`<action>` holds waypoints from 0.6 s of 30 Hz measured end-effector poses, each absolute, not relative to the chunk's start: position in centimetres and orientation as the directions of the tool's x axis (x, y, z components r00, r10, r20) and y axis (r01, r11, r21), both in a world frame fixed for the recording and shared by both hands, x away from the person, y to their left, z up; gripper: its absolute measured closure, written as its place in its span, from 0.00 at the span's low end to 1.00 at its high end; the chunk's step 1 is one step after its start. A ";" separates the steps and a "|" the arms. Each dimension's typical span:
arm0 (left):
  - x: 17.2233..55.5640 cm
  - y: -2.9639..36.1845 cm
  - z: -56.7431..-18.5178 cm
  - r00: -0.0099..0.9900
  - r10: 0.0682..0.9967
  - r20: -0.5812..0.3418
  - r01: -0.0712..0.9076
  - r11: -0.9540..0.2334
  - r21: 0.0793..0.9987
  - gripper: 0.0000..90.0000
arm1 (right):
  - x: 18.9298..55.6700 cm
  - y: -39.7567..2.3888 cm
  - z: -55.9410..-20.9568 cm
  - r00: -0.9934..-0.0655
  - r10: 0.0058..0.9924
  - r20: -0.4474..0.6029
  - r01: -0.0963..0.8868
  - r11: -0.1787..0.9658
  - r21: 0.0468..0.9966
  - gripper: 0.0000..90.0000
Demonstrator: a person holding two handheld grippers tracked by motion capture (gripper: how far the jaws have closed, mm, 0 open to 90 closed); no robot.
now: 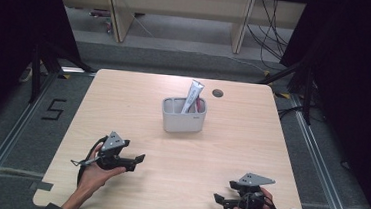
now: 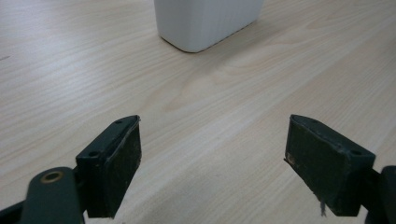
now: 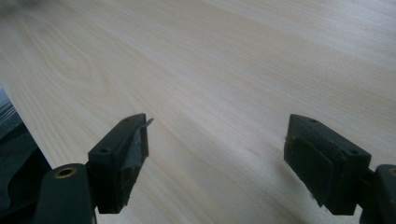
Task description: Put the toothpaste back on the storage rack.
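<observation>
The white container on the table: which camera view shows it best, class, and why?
The high view: the whole white container shows there, open-topped, with a tube standing inside it. The left gripper view catches just its lower corner beyond the open left tool. The right gripper view looks across bare table.

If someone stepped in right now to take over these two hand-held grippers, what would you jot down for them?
Left gripper: open, holding nothing, aimed toward the white container.
Right gripper: open, holding nothing, low at the table's near right corner.
Things: a toothpaste tube stands tilted in the container, mid-table.
Done: neither gripper touches the tube.
Left: probably handling the tube or container; the left gripper is closer.
</observation>
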State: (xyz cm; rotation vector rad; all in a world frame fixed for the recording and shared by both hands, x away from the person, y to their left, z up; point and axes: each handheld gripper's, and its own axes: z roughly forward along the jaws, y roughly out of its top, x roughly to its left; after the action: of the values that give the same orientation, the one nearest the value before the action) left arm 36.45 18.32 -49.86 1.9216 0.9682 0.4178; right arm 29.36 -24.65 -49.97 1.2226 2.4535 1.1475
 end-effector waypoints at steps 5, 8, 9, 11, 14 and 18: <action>35.8 18.3 -50.0 0.638 0.766 -0.078 0.454 -0.292 0.842 0.20 | 29.3 -24.6 -50.0 -0.641 0.742 0.197 0.624 0.354 0.697 0.25; 35.4 18.5 -50.1 0.653 0.754 -0.070 0.456 -0.318 0.832 0.20 | 29.3 -24.5 -50.0 -0.645 0.740 0.193 0.620 0.359 0.698 0.25; 35.3 18.4 -50.2 0.647 0.759 -0.076 0.453 -0.303 0.838 0.20 | 29.4 -24.6 -50.0 -0.653 0.736 0.179 0.608 0.369 0.703 0.25; 35.0 18.4 -50.3 0.655 0.752 -0.074 0.455 -0.314 0.833 0.20 | 29.4 -24.6 -50.0 -0.653 0.737 0.177 0.608 0.369 0.703 0.25; 34.5 18.3 -50.4 0.658 0.750 -0.065 0.456 -0.328 0.828 0.20 | 29.4 -24.6 -50.0 -0.657 0.729 0.195 0.610 0.362 0.705 0.25; 33.7 18.3 -50.6 0.674 0.736 -0.065 0.454 -0.343 0.822 0.19 | 29.3 -24.6 -50.0 -0.652 0.734 0.190 0.611 0.361 0.704 0.25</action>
State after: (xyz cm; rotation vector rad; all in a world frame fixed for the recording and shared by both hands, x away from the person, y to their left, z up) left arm 33.70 18.34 -50.63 1.9979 0.9210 0.4015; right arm 29.34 -24.62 -49.95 1.2256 2.4580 1.1665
